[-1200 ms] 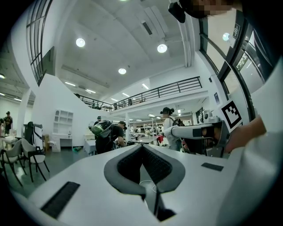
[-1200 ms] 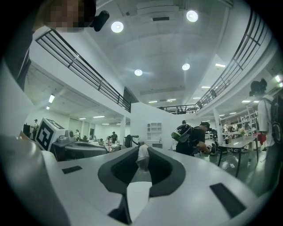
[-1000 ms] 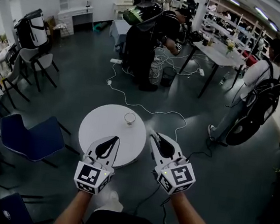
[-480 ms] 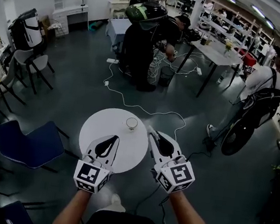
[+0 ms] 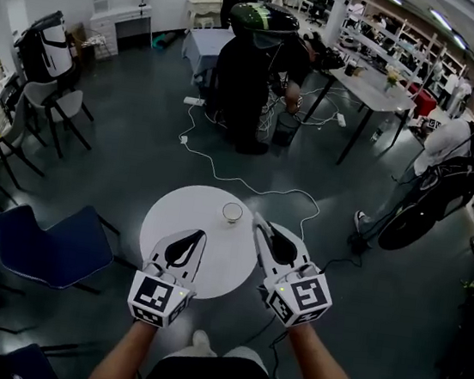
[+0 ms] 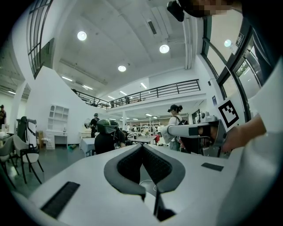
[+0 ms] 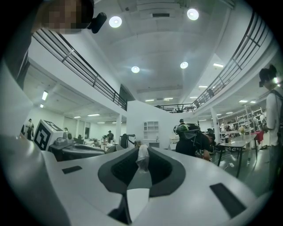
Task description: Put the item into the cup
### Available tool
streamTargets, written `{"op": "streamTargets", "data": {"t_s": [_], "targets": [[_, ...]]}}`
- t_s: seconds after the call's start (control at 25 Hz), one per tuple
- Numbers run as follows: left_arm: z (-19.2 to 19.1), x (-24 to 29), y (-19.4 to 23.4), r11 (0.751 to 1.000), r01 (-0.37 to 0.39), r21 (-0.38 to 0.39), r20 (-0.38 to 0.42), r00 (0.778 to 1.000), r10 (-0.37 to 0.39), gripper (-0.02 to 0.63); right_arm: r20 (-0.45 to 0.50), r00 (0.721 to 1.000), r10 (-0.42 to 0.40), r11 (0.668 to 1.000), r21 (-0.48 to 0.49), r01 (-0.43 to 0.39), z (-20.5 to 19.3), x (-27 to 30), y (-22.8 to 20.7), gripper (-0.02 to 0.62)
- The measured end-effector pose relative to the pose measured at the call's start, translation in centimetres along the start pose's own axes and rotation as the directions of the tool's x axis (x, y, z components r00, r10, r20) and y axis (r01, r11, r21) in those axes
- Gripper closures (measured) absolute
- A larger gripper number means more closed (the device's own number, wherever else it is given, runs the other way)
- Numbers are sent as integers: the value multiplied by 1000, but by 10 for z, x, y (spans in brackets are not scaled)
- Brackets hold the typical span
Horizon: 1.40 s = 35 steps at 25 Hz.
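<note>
The right tongs (image 5: pixel 258 221) have edged closer to the cup (image 5: pixel 232 212), and their tips are now just beside its rim, over the round white surface (image 5: pixel 173 211). They are clamped narrowly on the item (image 7: pixel 142 160), a small pale crumpled piece standing up between the pads. The glass cup stands upright near the surface's far edge; its contents are too small to tell. The left tongs (image 5: pixel 198 235) hover pressed together with nothing between them, as before.
</note>
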<state>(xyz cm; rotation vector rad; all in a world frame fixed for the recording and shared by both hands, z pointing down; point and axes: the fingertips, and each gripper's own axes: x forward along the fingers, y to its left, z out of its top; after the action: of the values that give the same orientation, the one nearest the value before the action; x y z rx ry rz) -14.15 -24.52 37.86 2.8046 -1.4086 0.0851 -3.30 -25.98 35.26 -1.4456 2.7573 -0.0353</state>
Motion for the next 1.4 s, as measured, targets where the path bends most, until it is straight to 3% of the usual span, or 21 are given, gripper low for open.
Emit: {"op": "streamTargets", "data": {"t_s": [0.68, 1.12, 1.4], "targets": [[-30, 14, 38, 999, -28, -29, -38, 999, 27, 591, -55, 998, 18, 1000, -13, -19, -32, 53, -15, 534], [-83, 74, 50, 992, -108, -67, -120, 988, 100, 591, -156, 984, 91, 995, -31, -97, -86, 102, -81, 534], [-104, 112, 76, 979, -176, -101, -171, 973, 158, 591, -246, 956, 158, 983, -51, -176, -129, 158, -116, 534]]}}
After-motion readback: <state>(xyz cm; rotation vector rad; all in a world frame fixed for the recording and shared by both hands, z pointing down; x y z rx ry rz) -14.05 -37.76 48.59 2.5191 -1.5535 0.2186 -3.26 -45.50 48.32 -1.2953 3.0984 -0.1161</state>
